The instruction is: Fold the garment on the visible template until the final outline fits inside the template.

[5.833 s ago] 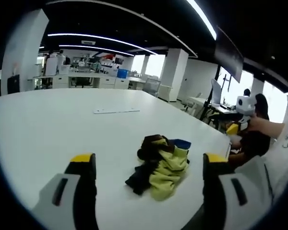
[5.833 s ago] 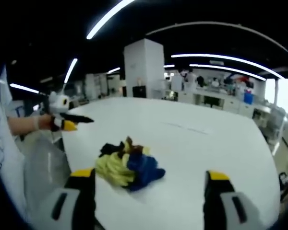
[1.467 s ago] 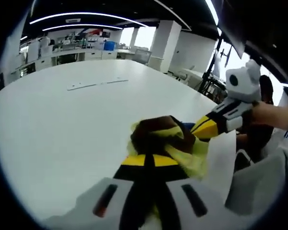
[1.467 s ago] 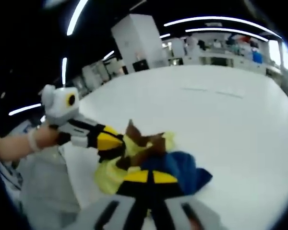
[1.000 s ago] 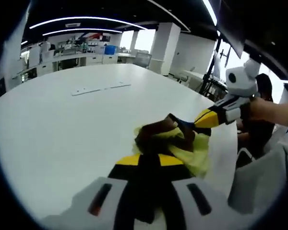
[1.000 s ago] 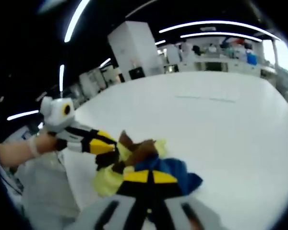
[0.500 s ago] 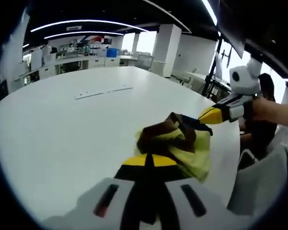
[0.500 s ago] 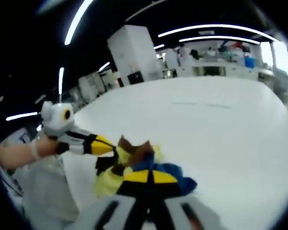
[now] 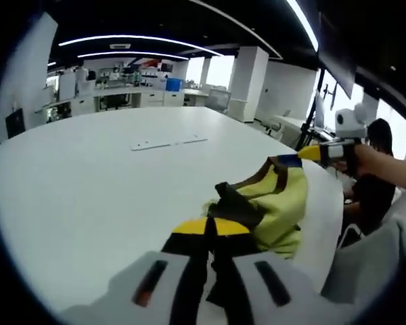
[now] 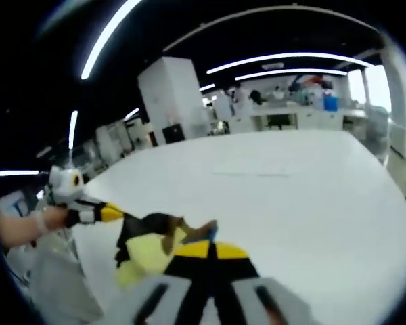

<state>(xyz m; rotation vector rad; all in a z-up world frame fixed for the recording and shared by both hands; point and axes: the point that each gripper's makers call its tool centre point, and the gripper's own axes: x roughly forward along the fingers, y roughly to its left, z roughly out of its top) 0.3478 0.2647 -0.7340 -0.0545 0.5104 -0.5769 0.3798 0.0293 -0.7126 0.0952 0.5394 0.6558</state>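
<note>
The garment point(image 9: 277, 200) is yellow with dark brown parts and a blue edge. It stretches between both grippers above the near edge of the white table point(image 9: 88, 189). My left gripper point(image 9: 211, 229) is shut on its dark end. My right gripper point(image 9: 304, 154), held by a hand, comes in from the right and pinches the blue-edged corner. In the right gripper view my right gripper point(image 10: 208, 249) is shut on the blue edge, and the garment point(image 10: 145, 261) sags toward the left gripper point(image 10: 118, 215). Faint template marks point(image 9: 166, 143) lie farther out on the table, also as template marks point(image 10: 250, 174).
The table's rounded edge point(image 9: 328, 203) runs close to the garment on the right. A person in dark clothes point(image 9: 372, 196) is beyond that edge. A white pillar point(image 9: 247, 81) and desks with equipment point(image 9: 122, 101) stand far behind.
Both grippers, open over a crumpled heap 5.8 s ago, have shut on the garment. Over the last second they moved apart, pulling it out into a longer span.
</note>
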